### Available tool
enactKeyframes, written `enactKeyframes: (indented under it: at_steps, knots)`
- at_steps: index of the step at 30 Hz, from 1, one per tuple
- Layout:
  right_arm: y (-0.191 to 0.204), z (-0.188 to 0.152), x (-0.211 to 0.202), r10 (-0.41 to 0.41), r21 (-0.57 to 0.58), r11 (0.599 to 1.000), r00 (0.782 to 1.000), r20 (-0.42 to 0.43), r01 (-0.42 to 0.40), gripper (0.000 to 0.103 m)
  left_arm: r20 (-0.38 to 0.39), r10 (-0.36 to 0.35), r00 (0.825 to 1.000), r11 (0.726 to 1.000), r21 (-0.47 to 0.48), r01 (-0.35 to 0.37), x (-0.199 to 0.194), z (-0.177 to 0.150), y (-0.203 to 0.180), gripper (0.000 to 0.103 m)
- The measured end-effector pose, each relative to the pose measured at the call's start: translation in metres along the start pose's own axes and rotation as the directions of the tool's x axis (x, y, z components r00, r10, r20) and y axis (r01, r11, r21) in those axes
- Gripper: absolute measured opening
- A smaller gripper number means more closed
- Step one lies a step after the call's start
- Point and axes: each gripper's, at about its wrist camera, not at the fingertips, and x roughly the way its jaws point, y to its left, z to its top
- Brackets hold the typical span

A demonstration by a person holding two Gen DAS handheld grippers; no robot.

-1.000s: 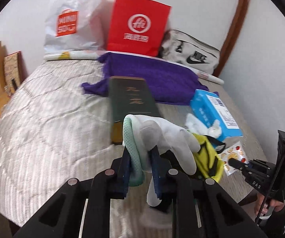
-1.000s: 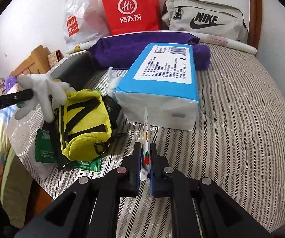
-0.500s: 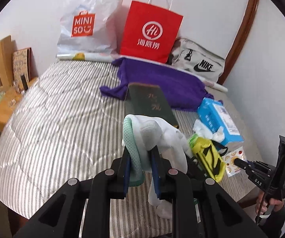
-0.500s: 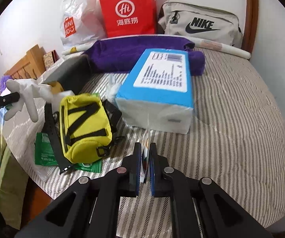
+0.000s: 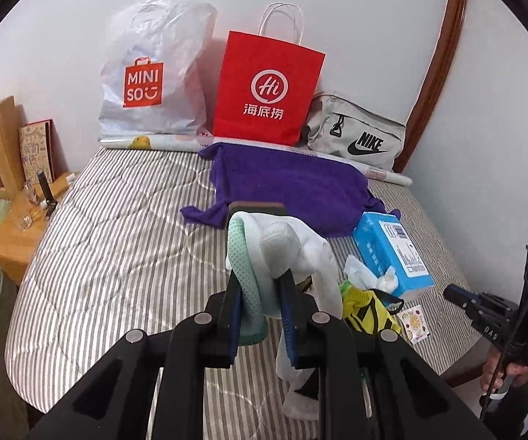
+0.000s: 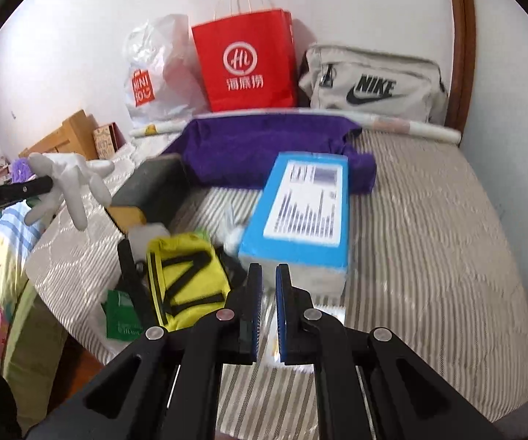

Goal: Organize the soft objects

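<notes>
Pinching white glove [image 5: 282, 253] | between left gripper [image 5: 260, 315] pads | above bed [image 5: 117, 242]

A striped bed [image 5: 109, 242] carries a purple towel [image 5: 293, 187]; behind it stand a red paper bag [image 5: 267, 91], a white plastic bag [image 5: 153, 73] and a grey pouch [image 5: 355, 135], while before it lie a blue tissue pack [image 5: 392, 253], a dark box [image 6: 153, 187] and a yellow pouch [image 6: 183, 278].

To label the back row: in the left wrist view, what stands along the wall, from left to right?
White plastic bag → red paper bag → grey sports bag.
</notes>
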Motion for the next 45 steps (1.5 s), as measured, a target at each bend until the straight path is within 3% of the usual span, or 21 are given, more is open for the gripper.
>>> enactKeyframes:
  at_steps: [5,10,11,12,13,14,22,24,26,30,33,37,39,45]
  knots:
    - [0.000,0.020,0.004,0.005,0.004,1.000,1.000,0.018,-0.005,0.008,-0.013,-0.012,1.000,1.000,0.007,0.012,0.011,0.011,0.001,0.018]
    - [-0.002,0.019,0.014,-0.007,-0.020,1.000,0.999,-0.036,0.006,0.008,-0.033,-0.026,0.999,1.000,0.015,0.027,0.026,0.016,0.004,0.018]
    - [-0.004,0.012,0.016,-0.003,-0.022,1.000,0.999,-0.046,0.002,0.014,-0.041,-0.035,0.999,0.999,0.014,0.035,0.029,0.016,0.005,0.018]
    - [-0.006,0.006,0.018,-0.004,-0.022,1.000,0.998,-0.061,0.003,0.033,-0.045,-0.041,0.998,0.999,0.012,0.042,0.032,0.016,0.007,0.018]
    - [-0.009,-0.003,0.022,-0.016,-0.015,1.000,0.996,-0.089,0.015,0.045,-0.049,-0.048,0.998,0.999,0.010,0.048,0.034,0.016,0.008,0.018]
    - [-0.011,-0.011,0.026,-0.032,-0.009,0.999,0.993,-0.109,0.032,0.065,-0.054,-0.056,0.997,0.998,0.009,0.056,0.037,0.016,0.009,0.018]
    - [-0.022,-0.051,0.073,-0.161,0.022,0.985,0.964,-0.212,0.169,0.069,-0.082,-0.087,0.993,0.996,0.030,0.090,0.049,0.018,0.014,0.018]
    - [-0.021,-0.053,0.071,-0.176,0.027,0.983,0.970,-0.167,0.183,0.073,-0.081,-0.094,0.992,0.995,0.033,0.097,0.049,0.018,0.016,0.018]
    - [-0.019,-0.054,0.067,-0.186,0.039,0.981,0.973,-0.136,0.193,0.072,-0.081,-0.103,0.991,0.994,0.033,0.106,0.050,0.018,0.018,0.018]
    - [-0.011,-0.058,0.058,-0.189,0.010,0.982,0.976,-0.108,0.191,0.055,-0.089,-0.130,0.988,0.991,0.033,0.133,0.055,0.017,0.019,0.018]
    - [-0.004,-0.057,0.057,-0.189,-0.005,0.982,0.976,-0.110,0.189,0.044,-0.097,-0.148,0.984,0.987,0.044,0.153,0.060,0.017,0.018,0.018]
    - [-0.007,-0.057,0.066,-0.177,0.018,0.983,0.976,-0.126,0.180,0.040,-0.113,-0.161,0.981,0.984,0.060,0.168,0.066,0.016,0.016,0.018]
    - [-0.009,-0.057,0.065,-0.155,0.039,0.986,0.978,-0.137,0.162,0.028,-0.119,-0.172,0.978,0.982,0.061,0.181,0.068,0.017,0.017,0.018]
    - [-0.004,-0.058,0.066,-0.180,0.010,0.983,0.972,-0.152,0.183,0.014,-0.108,-0.194,0.975,0.979,0.042,0.199,0.070,0.021,0.018,0.018]
